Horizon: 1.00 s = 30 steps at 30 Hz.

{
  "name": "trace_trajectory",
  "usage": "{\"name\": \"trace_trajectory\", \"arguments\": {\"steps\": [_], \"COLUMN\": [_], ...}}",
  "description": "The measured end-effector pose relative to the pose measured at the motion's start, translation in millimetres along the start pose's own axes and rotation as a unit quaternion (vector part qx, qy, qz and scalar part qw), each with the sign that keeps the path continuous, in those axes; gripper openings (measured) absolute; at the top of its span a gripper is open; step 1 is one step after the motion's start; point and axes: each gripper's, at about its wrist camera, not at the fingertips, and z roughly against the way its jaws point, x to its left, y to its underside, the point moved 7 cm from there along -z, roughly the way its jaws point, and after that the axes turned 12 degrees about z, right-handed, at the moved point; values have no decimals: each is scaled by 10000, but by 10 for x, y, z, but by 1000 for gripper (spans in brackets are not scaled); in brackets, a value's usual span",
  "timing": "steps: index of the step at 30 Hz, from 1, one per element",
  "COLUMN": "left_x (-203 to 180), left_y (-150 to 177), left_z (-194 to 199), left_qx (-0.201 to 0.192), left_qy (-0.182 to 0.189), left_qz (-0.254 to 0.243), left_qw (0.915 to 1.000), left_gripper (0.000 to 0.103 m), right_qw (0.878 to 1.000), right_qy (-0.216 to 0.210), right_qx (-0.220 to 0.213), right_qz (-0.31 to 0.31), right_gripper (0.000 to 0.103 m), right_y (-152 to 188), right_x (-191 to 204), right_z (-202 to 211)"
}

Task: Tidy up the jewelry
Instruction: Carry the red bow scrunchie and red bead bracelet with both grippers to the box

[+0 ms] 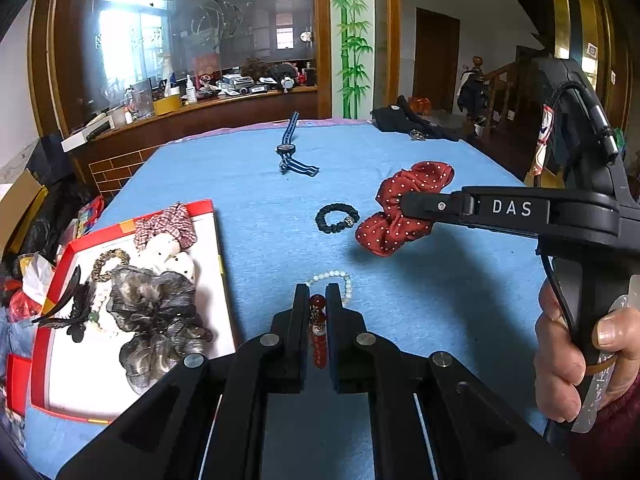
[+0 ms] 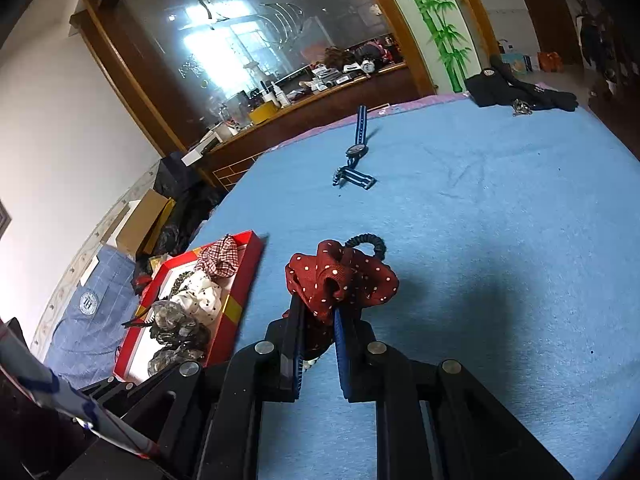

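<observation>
table (image 1: pixel 248 184): blue cloth, red-rimmed tray (image 1: pixel 208 216) lower left, striped watch (image 1: pixel 289 152) upper centre | room: glass-fronted wooden counter (image 1: pixel 224 108) behind | left gripper (image 1: pixel 318 300): fingers clamped on red bead bracelet (image 1: pixel 319 332) | right gripper (image 2: pixel 318 316): fingers clamped on red dotted scrunchie (image 2: pixel 340 276), lifted clear.

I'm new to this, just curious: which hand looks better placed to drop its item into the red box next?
Probably left: the left gripper, shut on the red bead bracelet, sits right beside the red box. The right gripper holds the red scrunchie farther away.
</observation>
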Motion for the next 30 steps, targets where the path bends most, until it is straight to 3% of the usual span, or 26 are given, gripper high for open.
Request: {"name": "trace_trajectory", "arguments": {"steps": [13,24,30], "left_x": [139,476,827], "left_y": [-66,-196,-266], "left_z": [222,408,556], "left_qx": [-220,-428,-588], "left_qy": [-98,-226,-414], "left_qz": [143,462,684], "left_qw": [9996,9978,9951], "left_gripper": [7,7,7], "right_qw": [9994,9976,9947], "right_qy": [-148,-284,-576], "right_qx": [-44,-48,-42], "right_qz": [319,633,852], "right_gripper": [15,15,15], "right_y": [18,58,88], "right_x": [215,391,572], "right_z": [10,-7,11]}}
